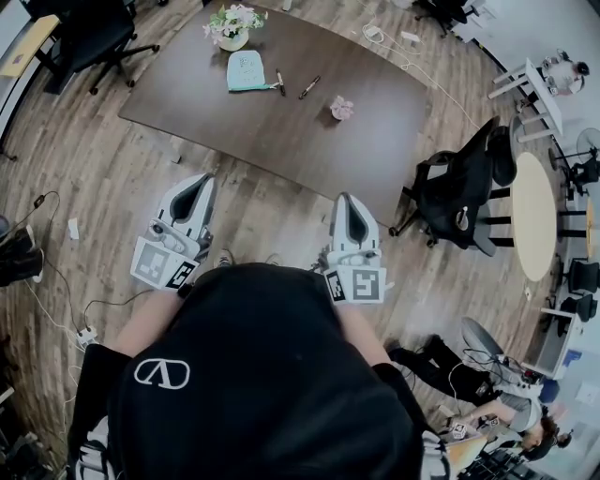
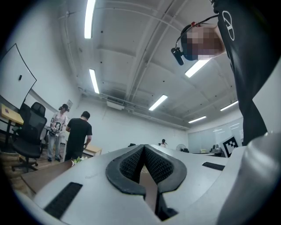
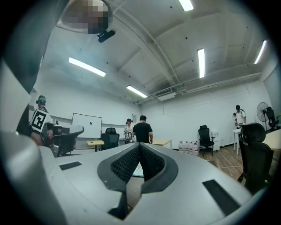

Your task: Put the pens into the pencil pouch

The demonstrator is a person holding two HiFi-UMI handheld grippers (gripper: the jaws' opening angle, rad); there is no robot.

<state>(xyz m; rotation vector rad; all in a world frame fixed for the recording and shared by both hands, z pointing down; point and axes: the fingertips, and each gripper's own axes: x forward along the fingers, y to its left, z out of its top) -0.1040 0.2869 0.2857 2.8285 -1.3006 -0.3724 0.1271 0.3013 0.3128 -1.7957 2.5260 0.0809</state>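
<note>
In the head view a pale teal pencil pouch [image 1: 246, 70] lies flat on the far part of the dark brown table [image 1: 206, 103]. Two dark pens [image 1: 279, 82] [image 1: 309, 87] lie just right of it, apart from each other. My left gripper [image 1: 200, 181] and right gripper [image 1: 344, 199] hang side by side over the wooden floor, well short of the table's near edge. Both point toward the table. In each gripper view the black pads meet at the tip, left gripper [image 2: 143, 147] and right gripper [image 3: 139, 145], with nothing between them.
A flower pot [image 1: 232, 25] stands behind the pouch, and a small pink thing [image 1: 341, 109] lies to the right on the table. A black office chair [image 1: 464, 192] and a round table [image 1: 532, 216] stand at the right. Cables [image 1: 56, 291] run over the floor at the left. People [image 2: 78, 134] stand across the room.
</note>
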